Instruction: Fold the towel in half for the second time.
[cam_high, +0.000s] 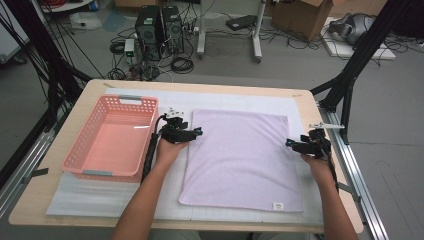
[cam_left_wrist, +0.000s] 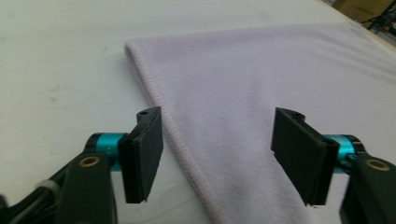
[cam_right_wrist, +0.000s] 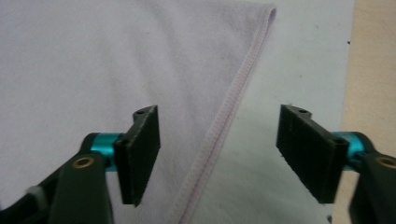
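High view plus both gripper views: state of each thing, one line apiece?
towel: spread flat on the mat, unfolded, label at its near right corner.
basket: upright, empty, left of the towel.
left gripper: jaws apart, astride the towel's left hem, not pinching it.
right gripper: jaws apart, astride the towel's right hem, not pinching it.
mat: flat under towel and basket.

In the right gripper view the right gripper hangs over the towel, its two black jaws wide apart and astride the stitched hem, pressing on nothing. The hem runs up to the towel's corner at the top. Beside it lies a white mat, then the bare wooden table at the right edge.
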